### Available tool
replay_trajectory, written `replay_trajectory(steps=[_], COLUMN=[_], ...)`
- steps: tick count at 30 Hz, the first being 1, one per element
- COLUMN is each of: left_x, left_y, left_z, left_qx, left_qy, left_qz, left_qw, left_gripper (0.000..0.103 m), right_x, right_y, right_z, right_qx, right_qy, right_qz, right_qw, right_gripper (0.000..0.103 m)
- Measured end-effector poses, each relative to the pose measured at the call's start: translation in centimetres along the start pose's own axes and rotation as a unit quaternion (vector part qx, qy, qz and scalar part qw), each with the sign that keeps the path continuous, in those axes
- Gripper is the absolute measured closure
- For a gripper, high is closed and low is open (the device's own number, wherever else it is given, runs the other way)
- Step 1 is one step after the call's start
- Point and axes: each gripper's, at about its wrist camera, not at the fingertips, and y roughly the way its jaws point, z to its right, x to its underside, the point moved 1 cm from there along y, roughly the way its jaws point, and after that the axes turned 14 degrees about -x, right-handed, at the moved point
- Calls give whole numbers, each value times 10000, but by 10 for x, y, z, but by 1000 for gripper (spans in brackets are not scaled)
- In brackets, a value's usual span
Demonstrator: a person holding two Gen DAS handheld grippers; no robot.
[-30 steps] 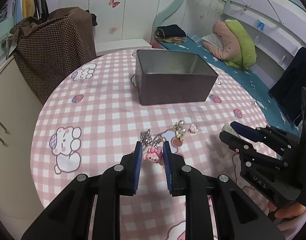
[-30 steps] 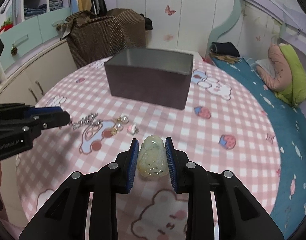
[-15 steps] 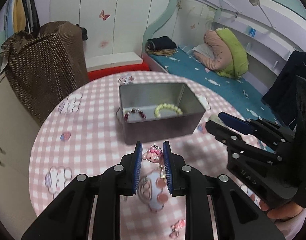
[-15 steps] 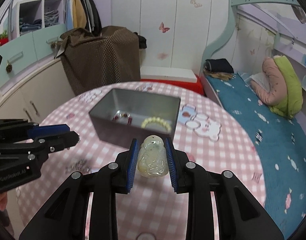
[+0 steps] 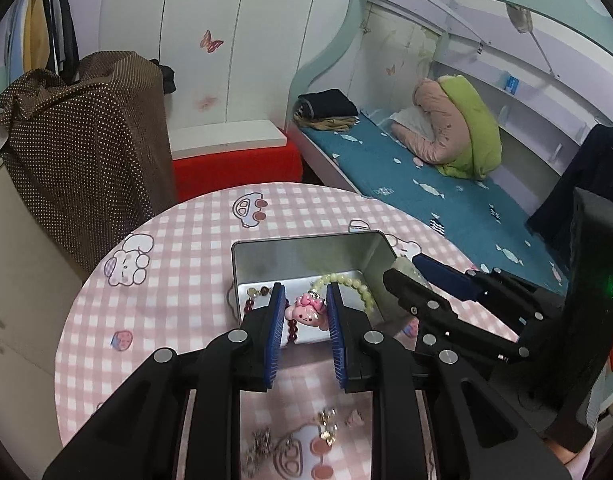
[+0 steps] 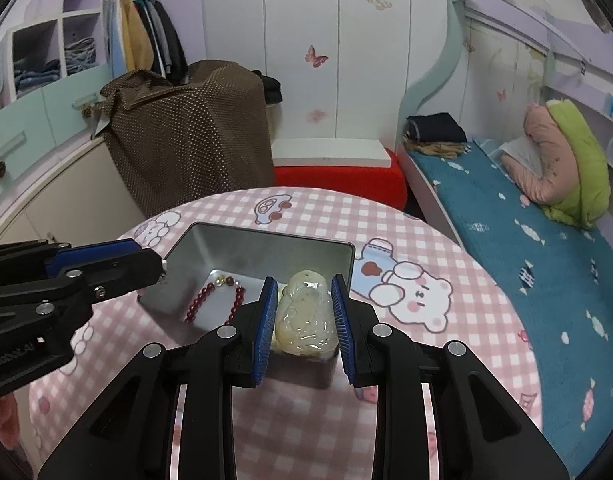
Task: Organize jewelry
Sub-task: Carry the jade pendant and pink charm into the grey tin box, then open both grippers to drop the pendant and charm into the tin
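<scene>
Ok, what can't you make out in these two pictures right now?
- Left wrist view: loose jewelry on the table is blurred and partly behind the left claw.
- Right wrist view: the pale pendant hides the front of the tin.
- Left wrist view: the pink charm covers part of the bead bracelet.

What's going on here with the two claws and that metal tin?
A person is sorting jewelry into a metal tin. The left claw grips a pink cartoon charm, the right claw a pale jade pendant, both above the tin. A red bead bracelet and a green bead bracelet lie inside.
</scene>
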Motion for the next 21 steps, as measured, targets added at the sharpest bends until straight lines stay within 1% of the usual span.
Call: replay_trajectory(steps=[6,15,18,21], left_x=[-7,-6,-7,-6], left_y=[30,66,70,70], left_z=[2,-4,-5,-4], left_qx=[-70,-184,-109,-141], left_qy=[-45,-171,-192,-168], left_qz=[-262,-635,-689,-692], left_qw=[9996,9977,9974,9974], left_gripper=[83,83,83,83], right_x=[-2,-3,-4,-6], right_y=[19,41,42,44], right_z=[5,9,11,11], right_qx=[-39,-36,-13,-7], right_qy=[84,172,157,175], right_qz=[-110,-281,-284,-298], right_qw=[9999,9995,9995,9994], right_gripper=[75,75,75,75])
